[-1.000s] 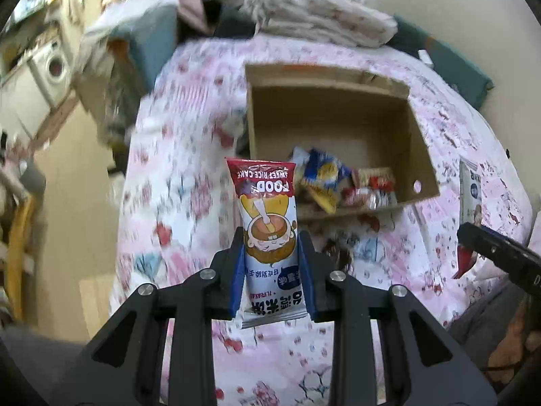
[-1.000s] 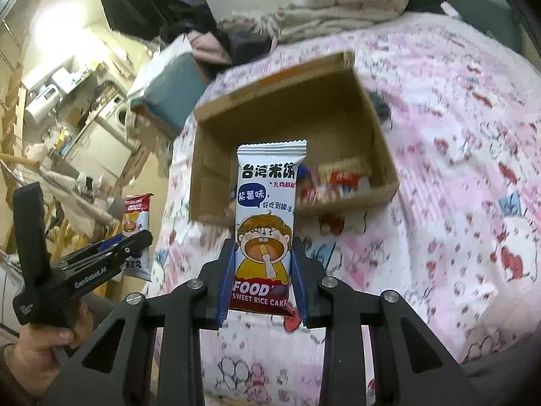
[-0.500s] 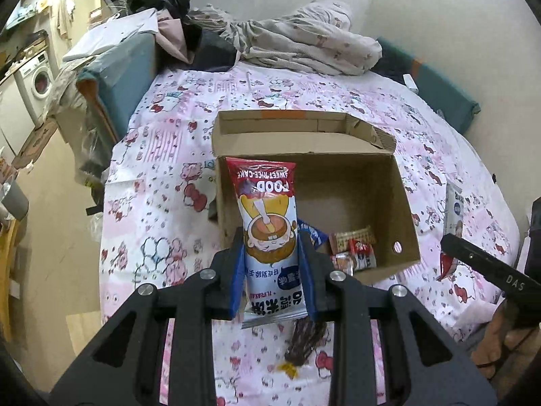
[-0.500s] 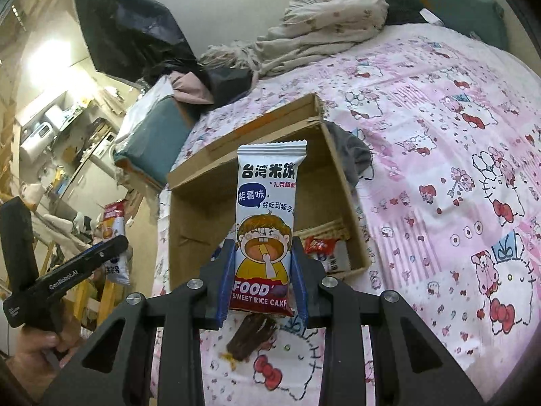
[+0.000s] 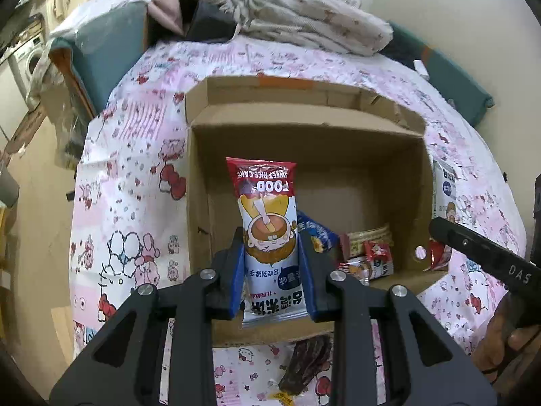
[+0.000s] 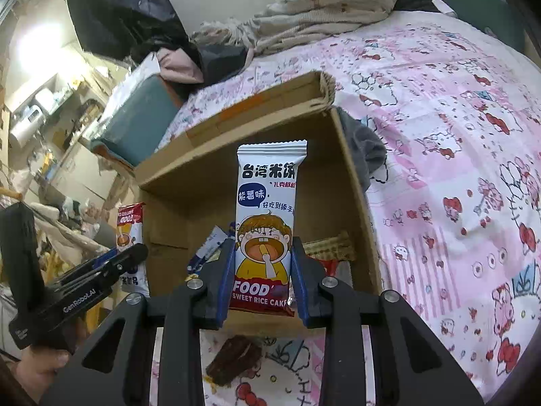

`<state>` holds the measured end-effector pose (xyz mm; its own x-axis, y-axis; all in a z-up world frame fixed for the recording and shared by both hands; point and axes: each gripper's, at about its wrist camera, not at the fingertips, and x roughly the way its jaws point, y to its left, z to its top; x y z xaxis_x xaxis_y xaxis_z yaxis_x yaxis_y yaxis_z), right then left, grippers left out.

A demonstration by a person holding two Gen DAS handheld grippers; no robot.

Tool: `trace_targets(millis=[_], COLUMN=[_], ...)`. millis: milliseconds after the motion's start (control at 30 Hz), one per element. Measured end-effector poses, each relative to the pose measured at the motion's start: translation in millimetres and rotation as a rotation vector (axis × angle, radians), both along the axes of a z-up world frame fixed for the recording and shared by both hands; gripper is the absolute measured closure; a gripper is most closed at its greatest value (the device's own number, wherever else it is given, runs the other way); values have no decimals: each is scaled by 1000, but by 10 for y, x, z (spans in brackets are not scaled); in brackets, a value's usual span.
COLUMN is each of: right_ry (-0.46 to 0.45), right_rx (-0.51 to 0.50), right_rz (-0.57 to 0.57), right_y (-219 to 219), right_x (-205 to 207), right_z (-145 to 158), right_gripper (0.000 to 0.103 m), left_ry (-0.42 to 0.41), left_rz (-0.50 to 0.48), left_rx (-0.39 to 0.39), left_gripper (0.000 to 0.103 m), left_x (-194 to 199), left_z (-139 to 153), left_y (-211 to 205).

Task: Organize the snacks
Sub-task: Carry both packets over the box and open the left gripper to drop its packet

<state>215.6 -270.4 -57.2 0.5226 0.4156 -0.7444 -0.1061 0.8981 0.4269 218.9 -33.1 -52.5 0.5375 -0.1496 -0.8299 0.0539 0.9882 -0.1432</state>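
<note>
My left gripper (image 5: 270, 260) is shut on a white and red rice cake packet (image 5: 267, 230), held upside down over the near edge of an open cardboard box (image 5: 304, 115). My right gripper (image 6: 262, 264) is shut on a matching rice cake packet (image 6: 267, 216), upright, above the same box (image 6: 257, 125). Several small snack packs (image 5: 368, 253) lie in the box's near right corner. A dark brown snack (image 5: 304, 365) lies on the bedsheet in front of the box, also seen as the dark snack (image 6: 233, 358) under the right gripper. Each gripper shows at the edge of the other's view.
The box sits on a bed with a pink cartoon-print sheet (image 5: 128, 176). Crumpled bedding (image 5: 314, 23) and clothes pile up at the far end. A teal cushion (image 5: 101, 54) lies at the far left. A grey cloth (image 6: 368, 149) lies beside the box's right wall.
Both grippers, each still holding its packet, have moved forward and down toward the box, which now looms larger. The dark snack on the sheet has come into view below them.
</note>
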Motion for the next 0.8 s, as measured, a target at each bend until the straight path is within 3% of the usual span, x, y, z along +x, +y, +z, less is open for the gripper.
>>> trace_targets(millis=[167,333,800], right_ry=[52,49,42], right_rx=[3,3,47], right_rz=[19,31,43], right_y=[57,81,109], right_x=[67,34,44], right_z=[-156,-169,-162], right_gripper=[70,70,68], left_ry=[20,42,8], left_rz=[12,13,-15], left_rx=[3,-18,0], left_gripper=[78,77,77], left_x=[53,69,29], left_z=[-98,-152,-80], left_y=[30,31,-48])
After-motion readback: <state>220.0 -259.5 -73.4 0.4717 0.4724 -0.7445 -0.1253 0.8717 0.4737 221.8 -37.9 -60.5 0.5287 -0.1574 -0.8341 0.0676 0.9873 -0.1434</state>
